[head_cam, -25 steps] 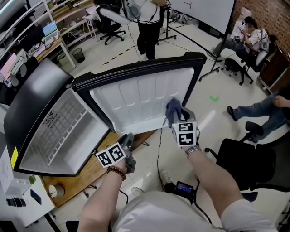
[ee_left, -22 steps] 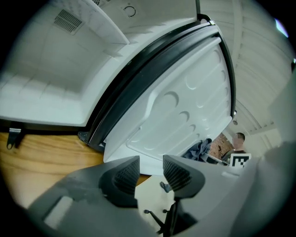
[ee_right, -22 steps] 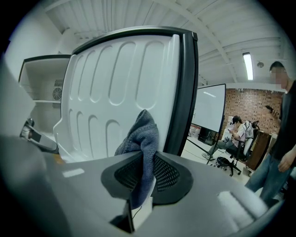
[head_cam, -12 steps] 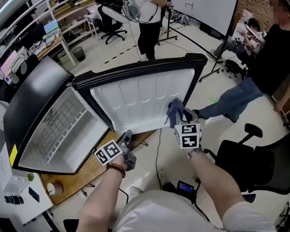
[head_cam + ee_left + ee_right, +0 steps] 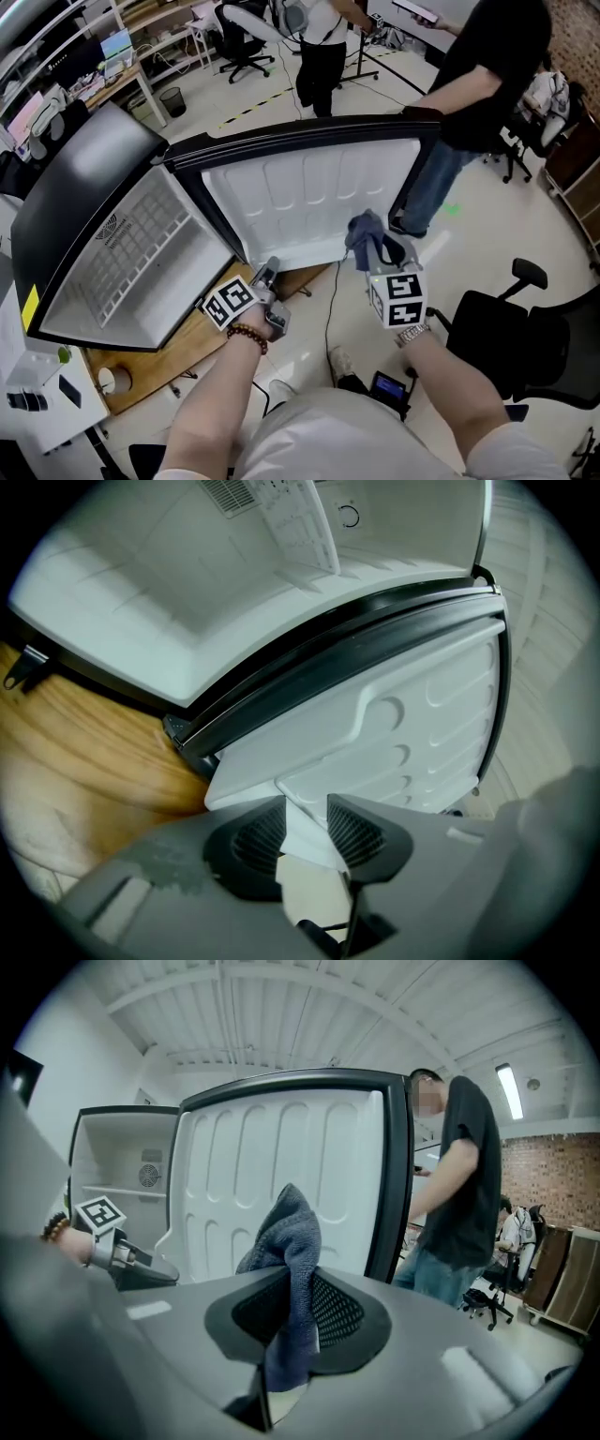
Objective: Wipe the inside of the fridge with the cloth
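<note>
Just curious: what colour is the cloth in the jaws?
Dark blue-grey cloth; best in right gripper view.

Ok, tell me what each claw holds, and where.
Right claw: blue-grey terry cloth, pinched mid-fold. Left claw: jaws have just closed onto white plastic fridge door, lower corner.

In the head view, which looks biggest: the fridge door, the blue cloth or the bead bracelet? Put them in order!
1. fridge door, by far the biggest
2. cloth, a small bunch in front of the door
3. bracelet, the smallest, though it looks a bit nearer the camera than the cloth
</note>
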